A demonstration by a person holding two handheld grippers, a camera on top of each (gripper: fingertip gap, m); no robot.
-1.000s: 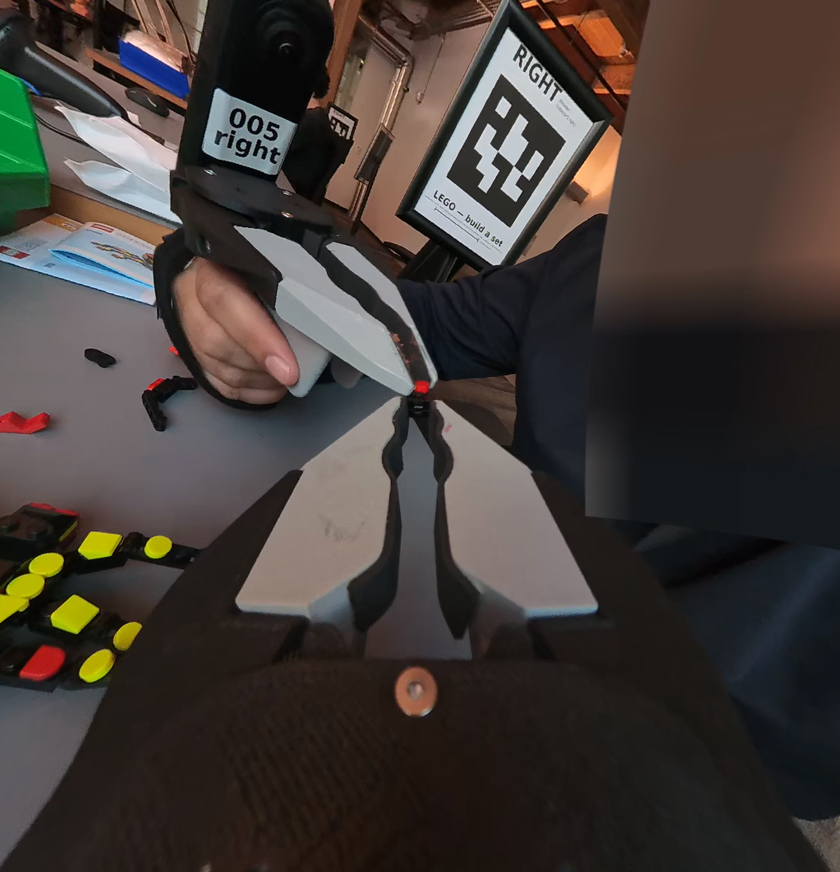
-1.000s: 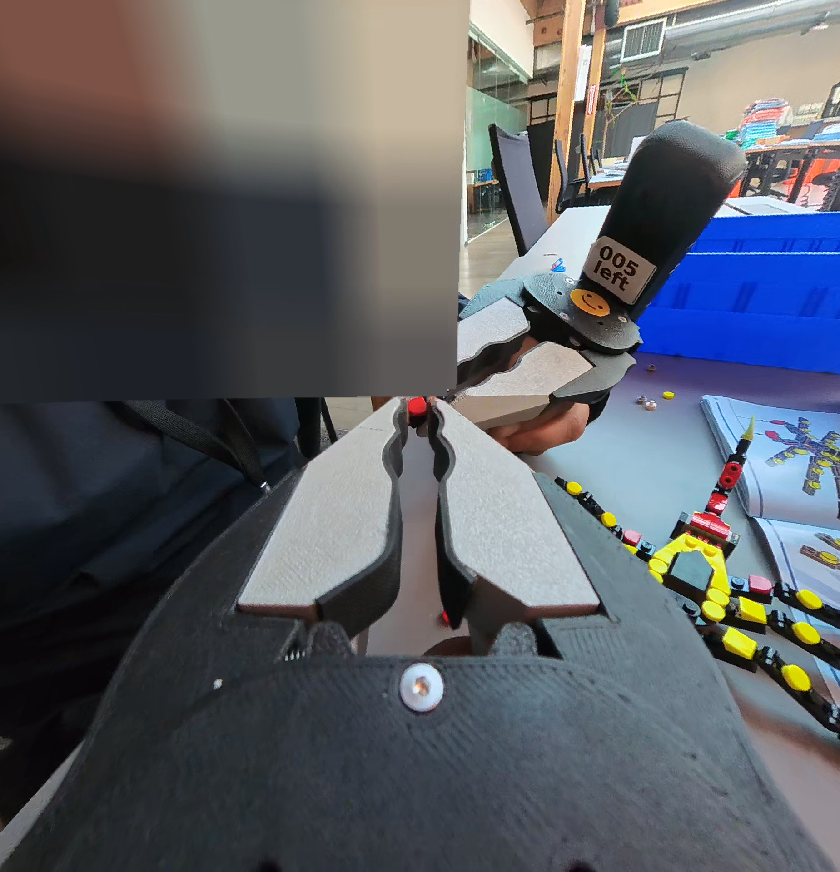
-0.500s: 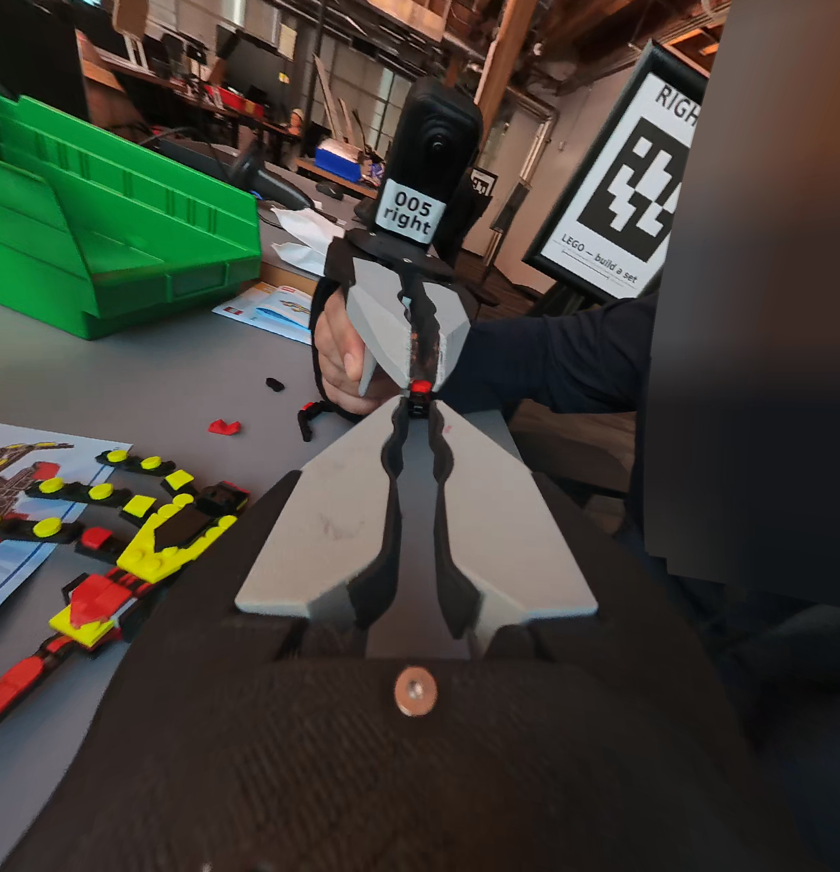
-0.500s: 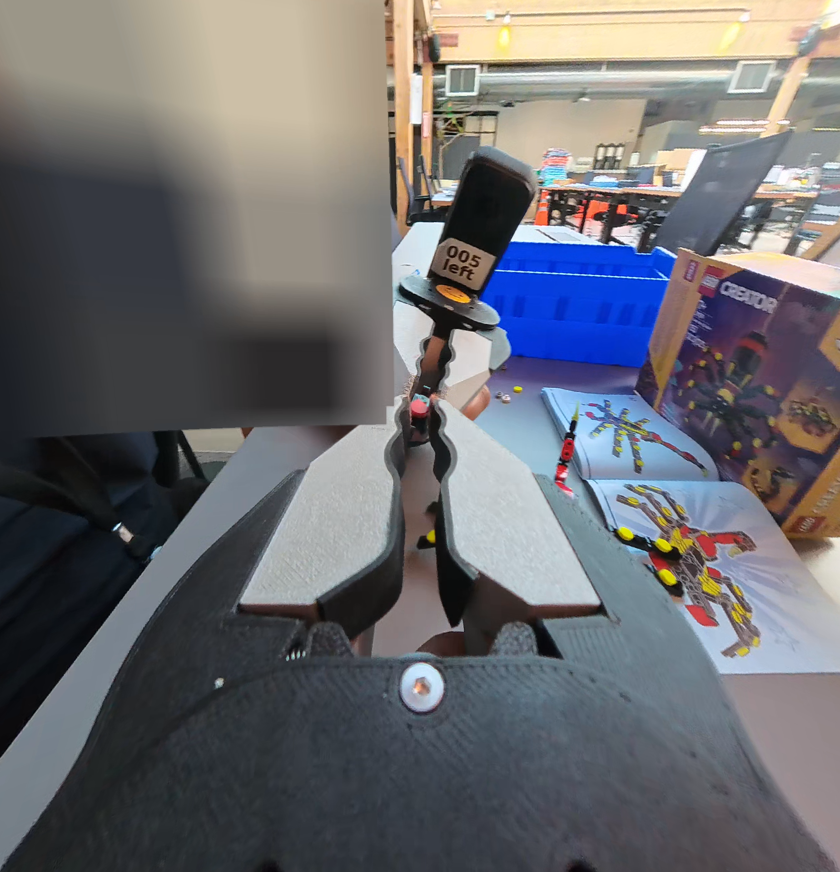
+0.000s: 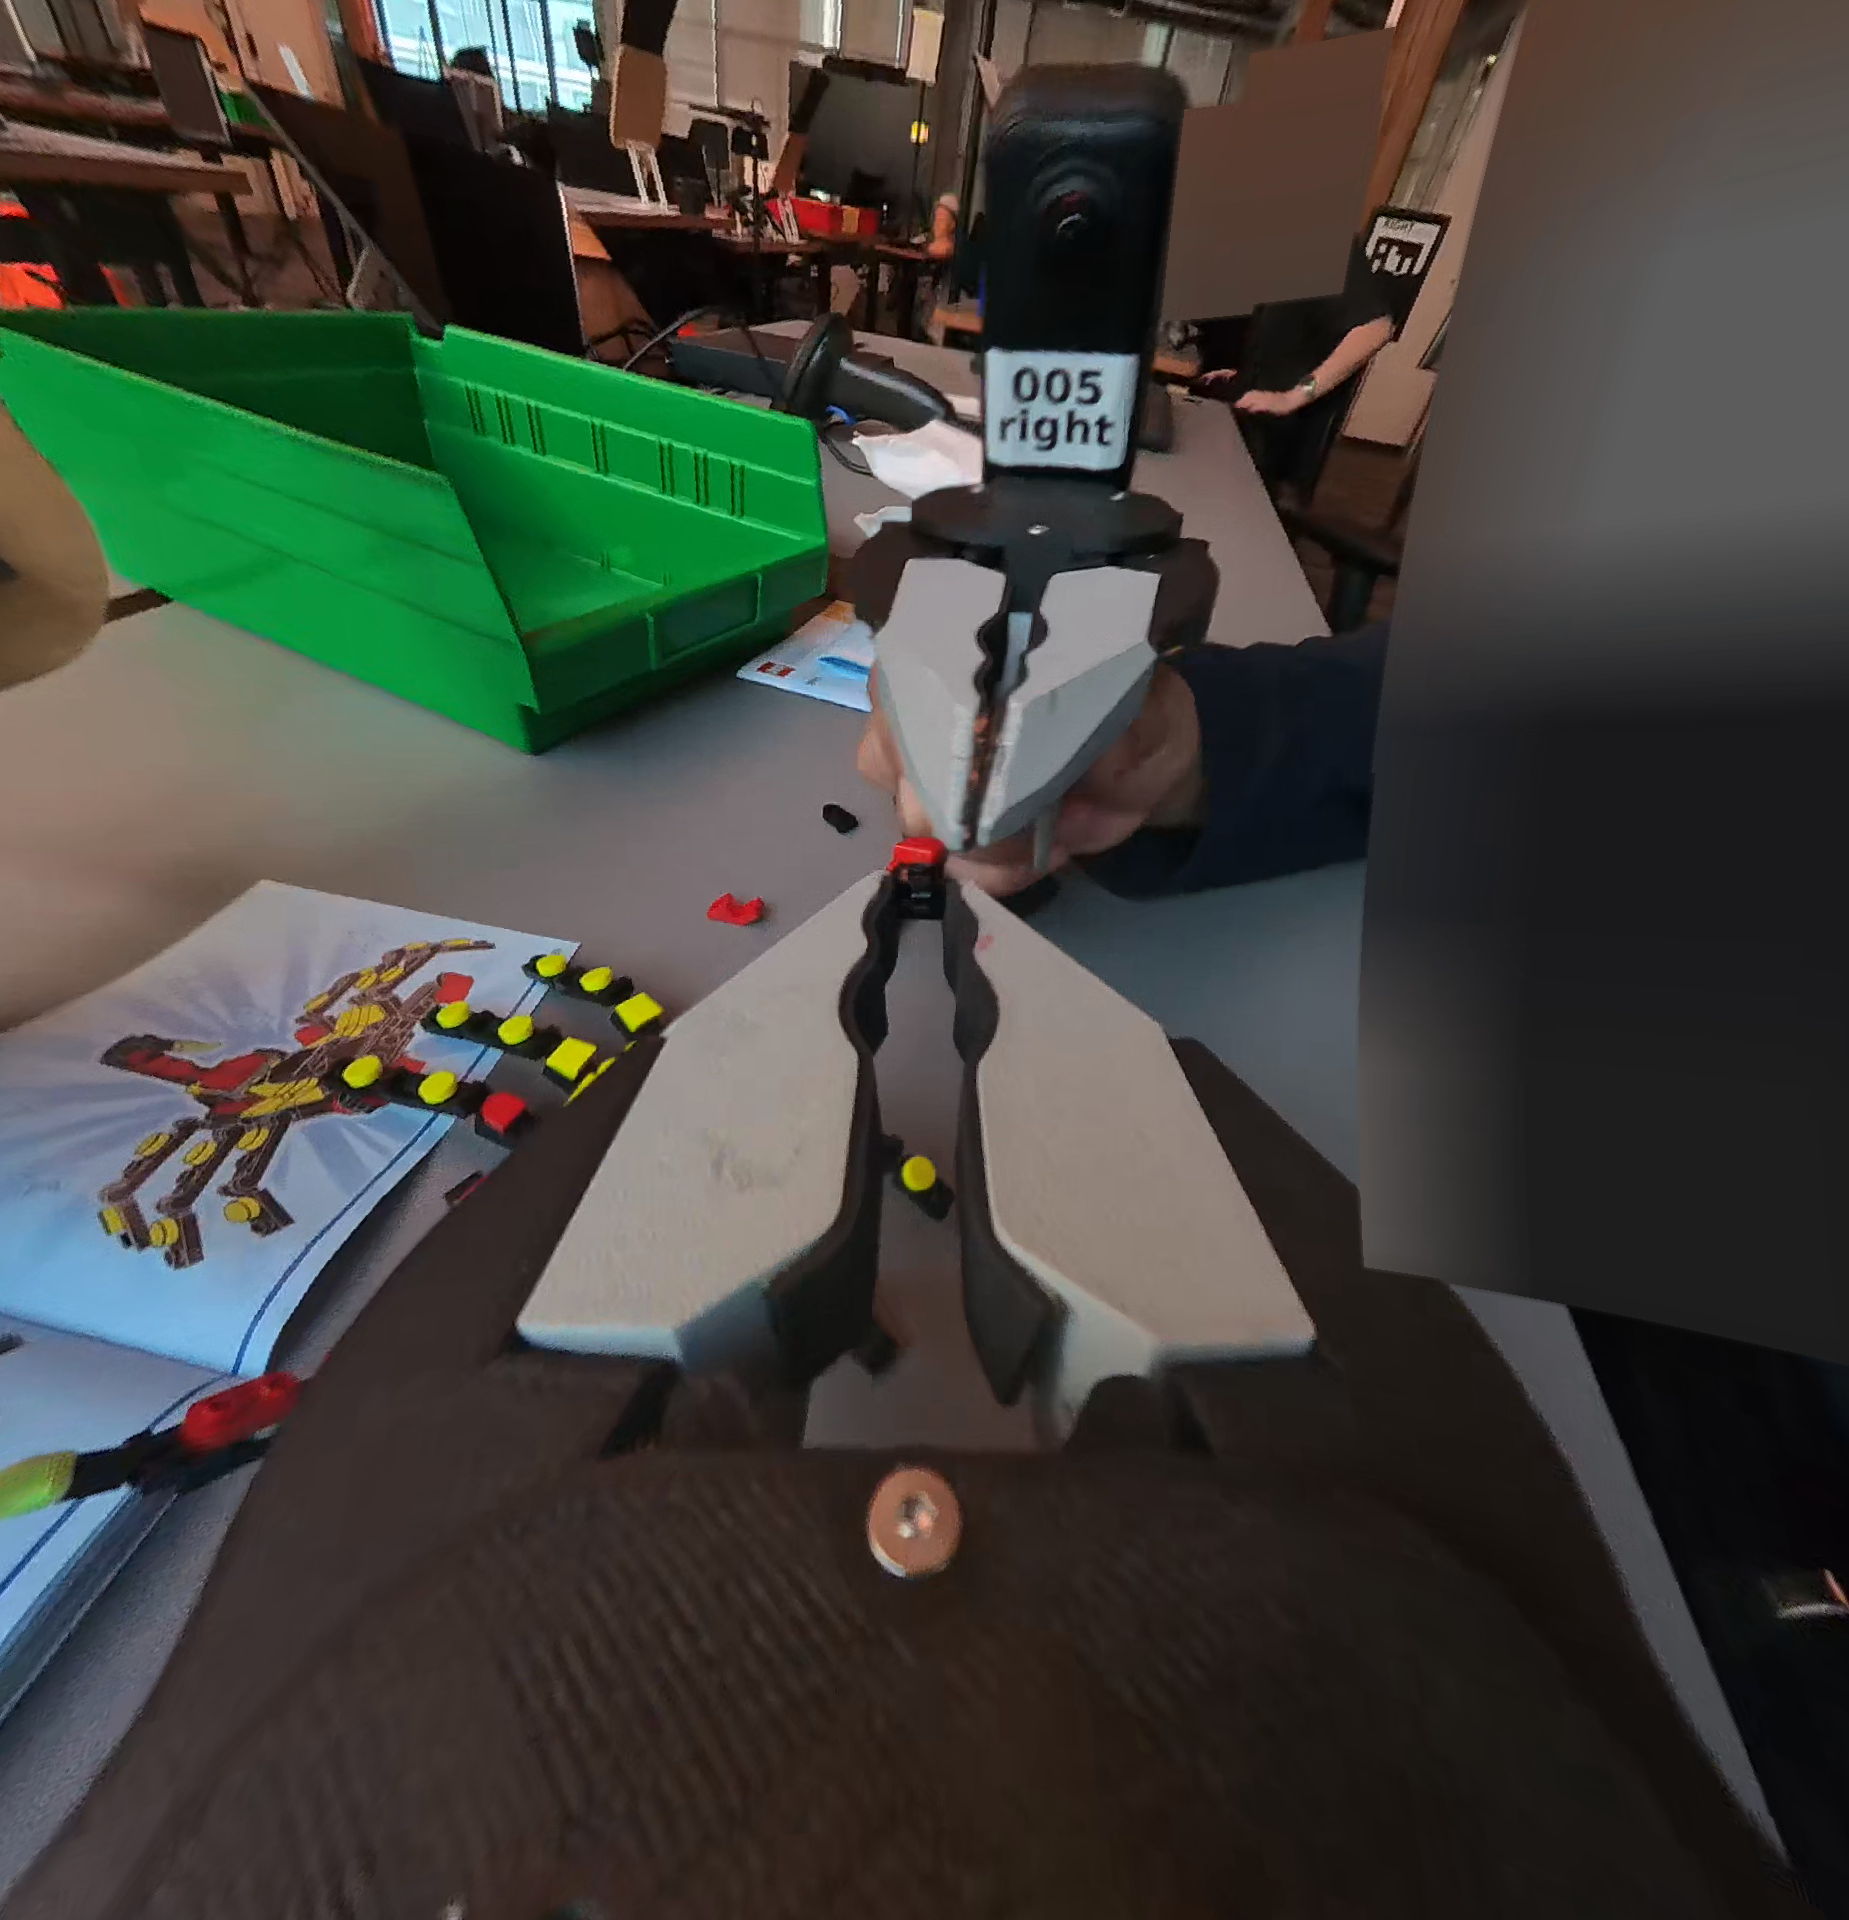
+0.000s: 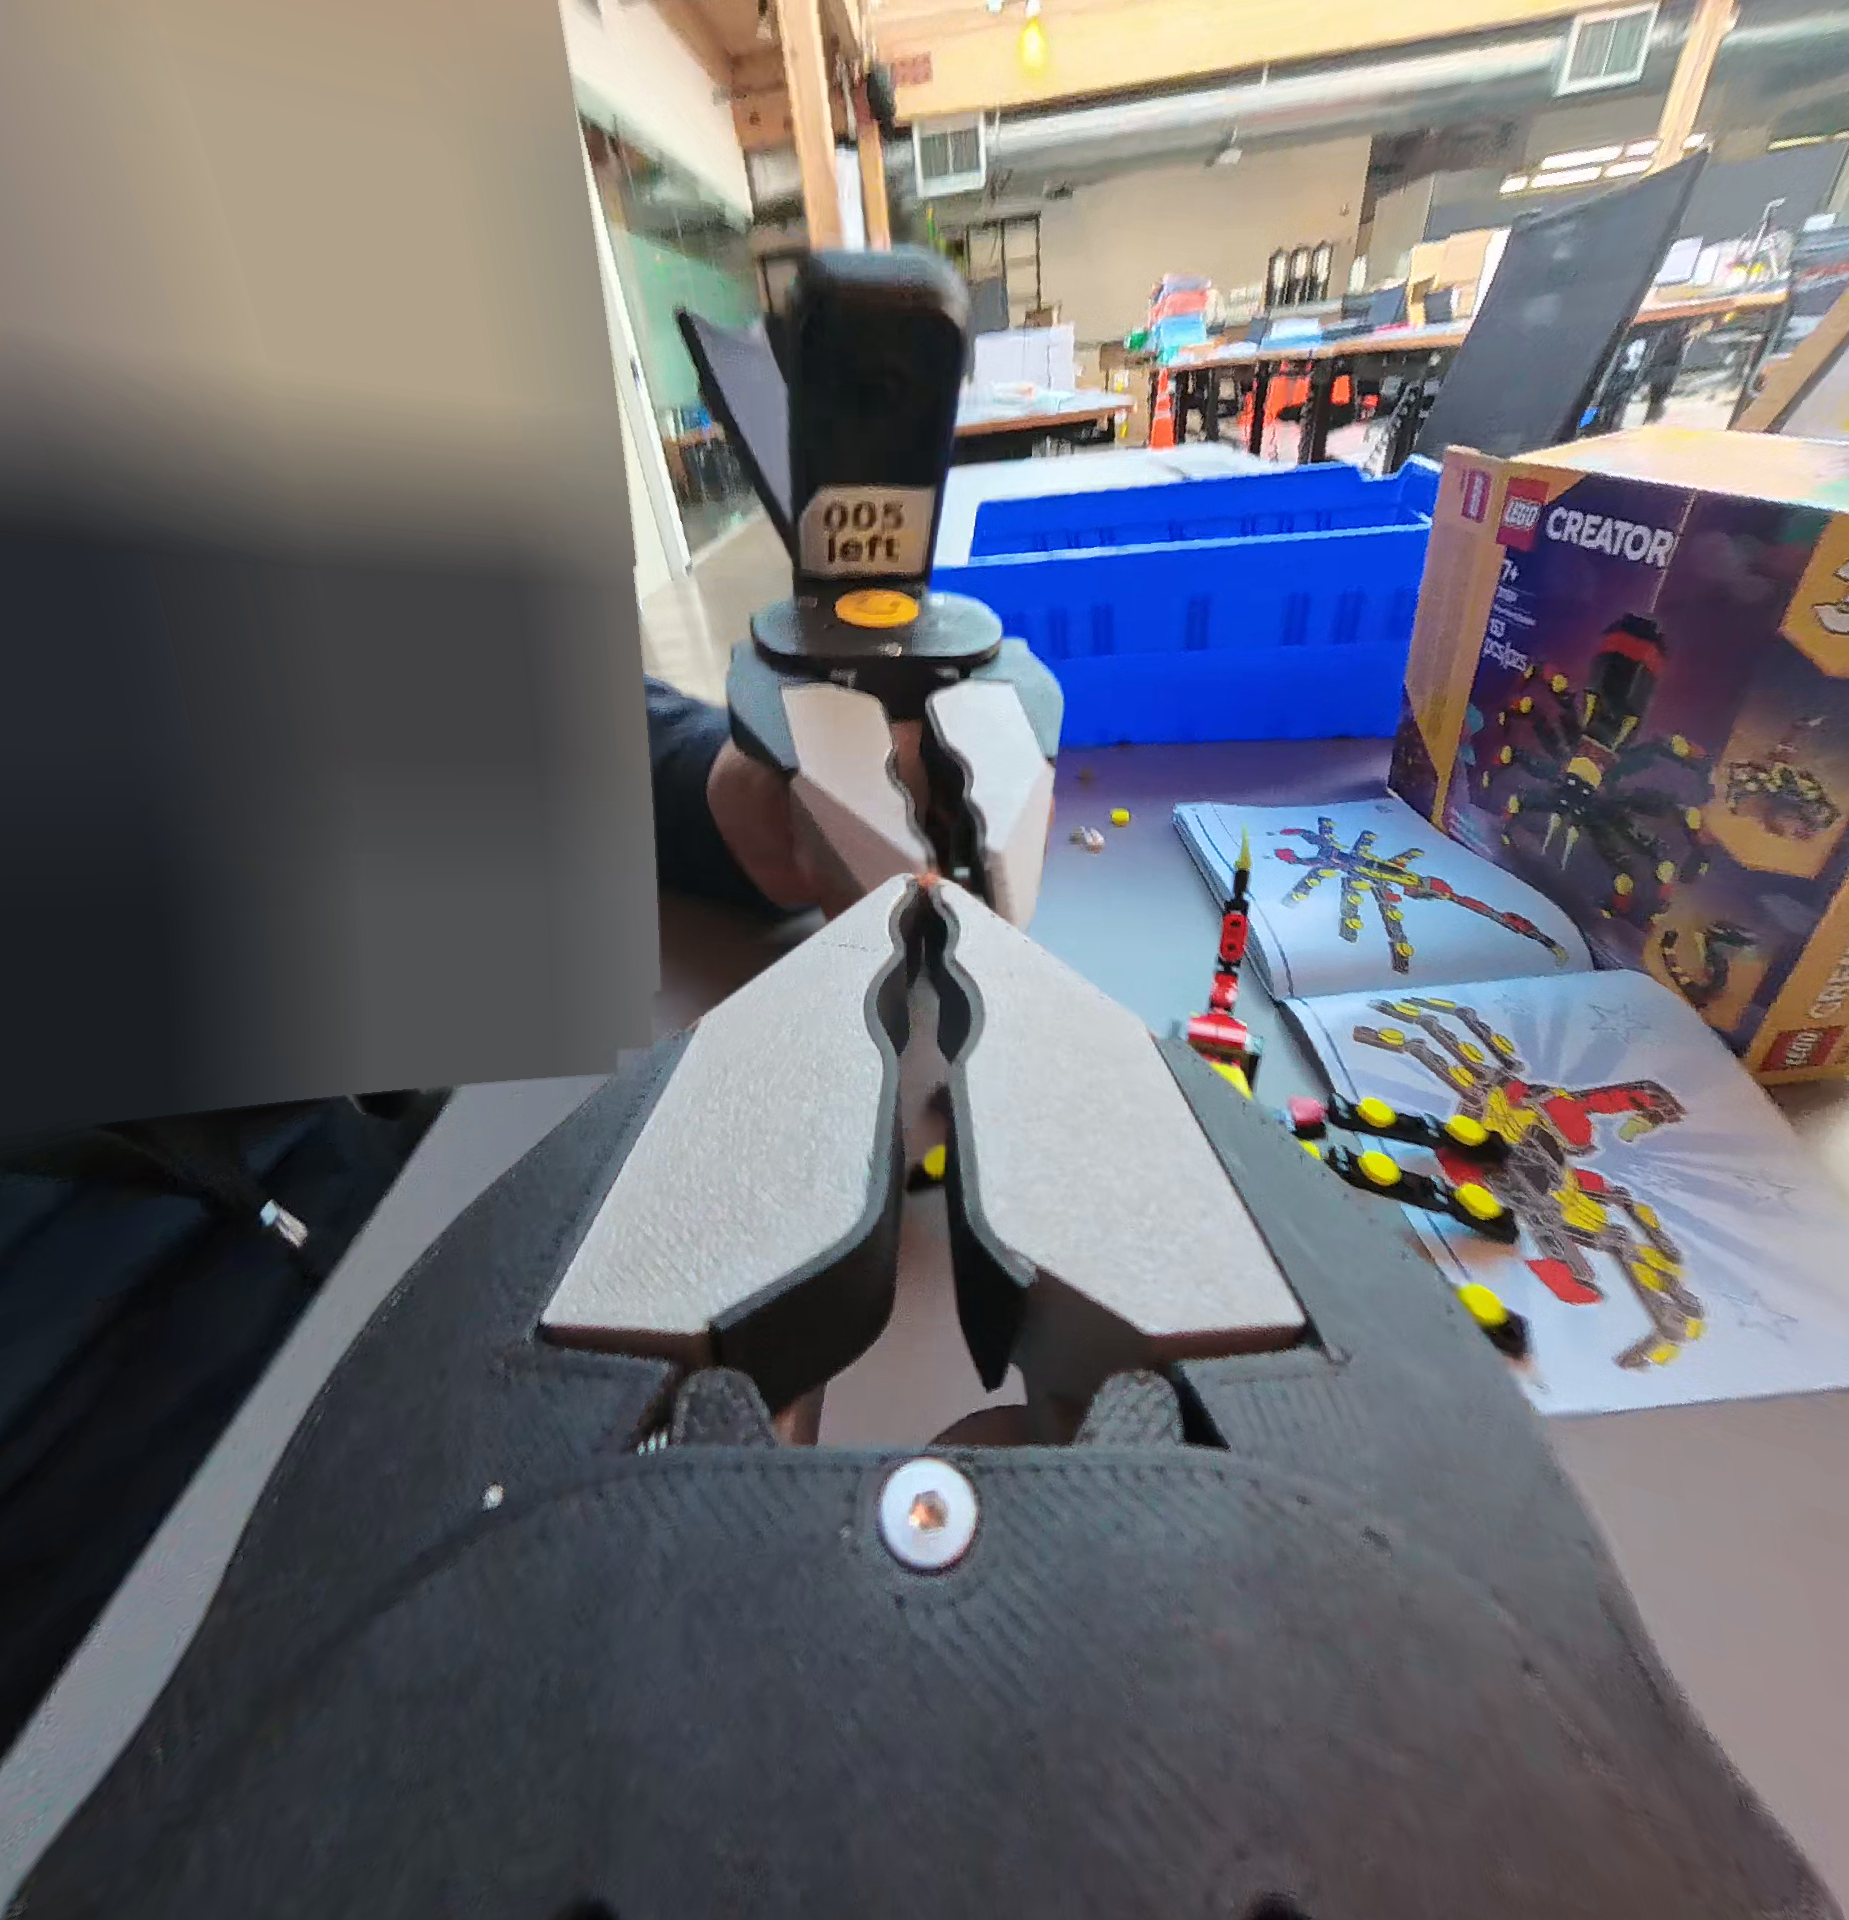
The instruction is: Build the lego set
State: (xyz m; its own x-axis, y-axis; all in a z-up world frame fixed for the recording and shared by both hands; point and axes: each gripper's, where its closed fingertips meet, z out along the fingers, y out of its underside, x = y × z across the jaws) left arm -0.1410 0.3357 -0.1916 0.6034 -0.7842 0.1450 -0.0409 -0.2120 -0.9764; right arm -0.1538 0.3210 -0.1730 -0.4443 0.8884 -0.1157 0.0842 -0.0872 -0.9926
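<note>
My left gripper (image 5: 915,896) is shut on a small black piece with a red cap (image 5: 917,858), held above the grey table (image 5: 328,769). My right gripper (image 5: 964,837) faces it tip to tip. Its jaws are closed and its tips touch the red cap. In the right wrist view my right gripper (image 6: 925,885) is shut, with only a red speck at the tips, and the left gripper (image 6: 949,868) stands just beyond. The black, yellow and red spider model (image 6: 1387,1153) lies partly on the open instruction booklet (image 6: 1668,1226), as the left wrist view (image 5: 546,1039) also shows.
A green bin (image 5: 432,520) stands at the back in the left wrist view, a blue bin (image 6: 1211,623) and the set's box (image 6: 1647,727) in the right wrist view. A loose red piece (image 5: 735,908) and a black piece (image 5: 840,819) lie on the table. A thin red-and-black limb (image 6: 1232,935) sticks up. My two grippers' fingertips are within a few centimetres of each other. From either gripper's tips it is about 15 centimeters to the thin red-and-black limb (image 6: 1232,935).
Both grippers turned together, staying tip to tip, so each view now looks more across the table. My right gripper's tips have closed tighter.
</note>
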